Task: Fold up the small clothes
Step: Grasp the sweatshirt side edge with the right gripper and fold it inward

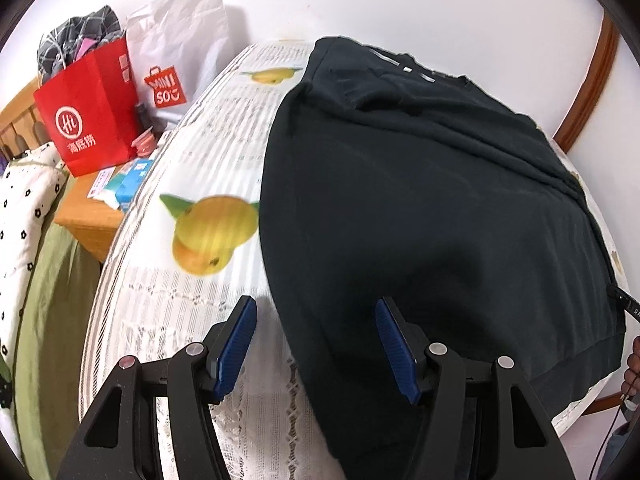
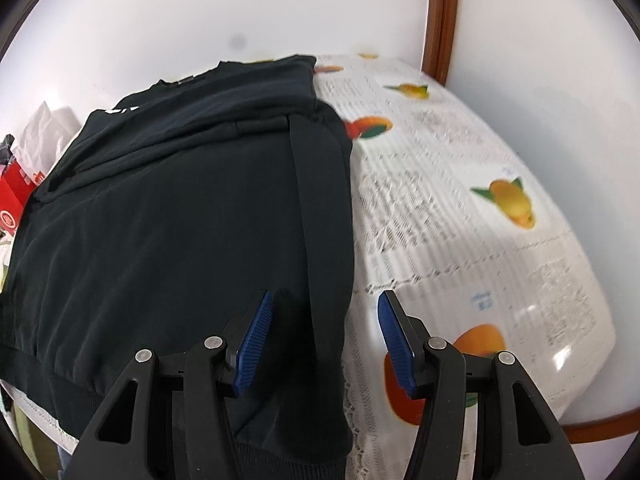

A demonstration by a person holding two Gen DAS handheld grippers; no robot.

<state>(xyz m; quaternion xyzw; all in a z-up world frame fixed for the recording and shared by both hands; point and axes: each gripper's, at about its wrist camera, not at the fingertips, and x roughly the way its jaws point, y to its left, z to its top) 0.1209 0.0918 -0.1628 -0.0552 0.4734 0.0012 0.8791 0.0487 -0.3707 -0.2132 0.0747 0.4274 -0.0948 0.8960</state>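
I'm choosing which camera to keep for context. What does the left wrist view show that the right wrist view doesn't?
Only the left wrist view: a white Miniso bag, a wooden side table, a floral quilt. Only the right wrist view: the tablecloth's bare right stretch and a shirt sleeve folded inward. Both: the black shirt, a red bag, open jaws straddling a shirt edge.

Matte black left hand-held gripper [image 1: 316, 342] and right hand-held gripper [image 2: 325, 336], each with ribbed blue pads [image 1: 236, 346] on angular cut-out fingers pinned by silver round-head screws [image 1: 194, 349].
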